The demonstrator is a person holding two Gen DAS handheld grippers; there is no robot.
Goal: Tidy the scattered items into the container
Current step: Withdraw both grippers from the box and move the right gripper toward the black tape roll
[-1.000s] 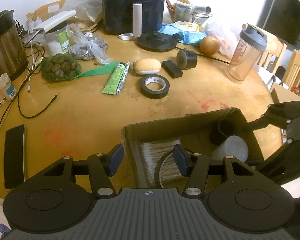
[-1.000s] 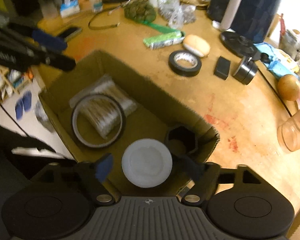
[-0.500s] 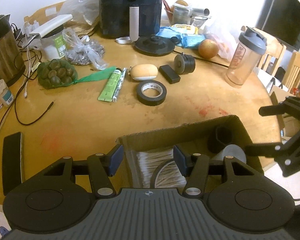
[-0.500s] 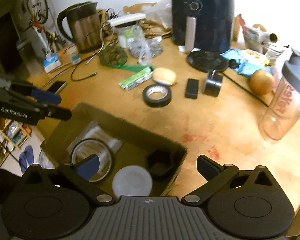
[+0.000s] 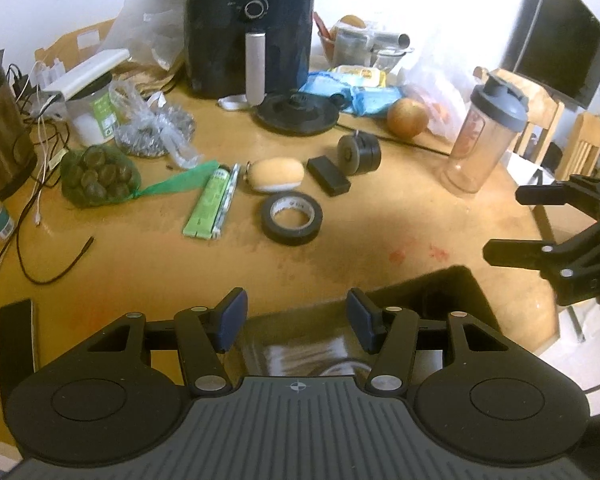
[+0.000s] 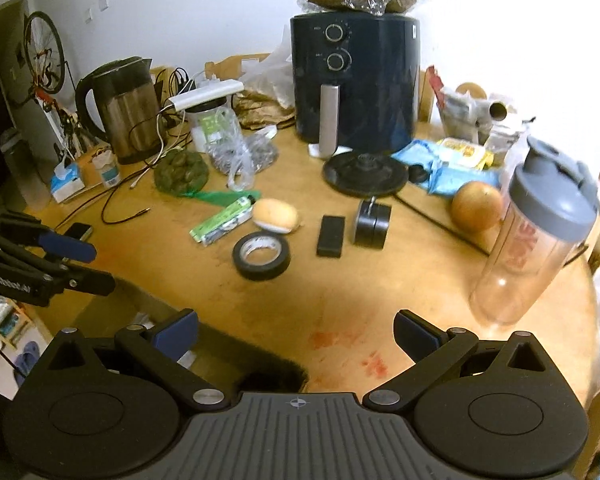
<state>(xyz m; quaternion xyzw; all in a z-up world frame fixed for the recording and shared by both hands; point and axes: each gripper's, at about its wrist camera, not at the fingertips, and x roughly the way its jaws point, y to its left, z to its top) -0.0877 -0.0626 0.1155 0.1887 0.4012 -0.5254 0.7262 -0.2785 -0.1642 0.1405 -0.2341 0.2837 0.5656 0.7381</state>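
1. My view of the cardboard box [image 5: 452,280] at the near surface edge is mostly blocked; contents unreadable.
2. Right gripper [image 6: 296,336]: jaws just spread wide, empty.
3. Left gripper [image 5: 296,314]: jaws half-spread, empty.
4. Tape roll [image 5: 291,218] lies mid-surface.

Bare strip of table [image 5: 148,264] between the box [image 5: 466,286] at the near edge and the row of small items: open pass. The row blocks the middle: green pack [image 5: 209,205], tape [image 5: 291,219], sponge [image 5: 276,175], black block [image 5: 328,171], wheel [image 5: 359,154]. Far edge is crowded by air fryer [image 6: 356,80], kettle [image 6: 120,108], bags. Shaker bottle [image 6: 536,236] stands tall near the right edge. Stained patch [image 6: 340,312] in front of the box is free. Cable [image 5: 56,264] lies by the left edge.
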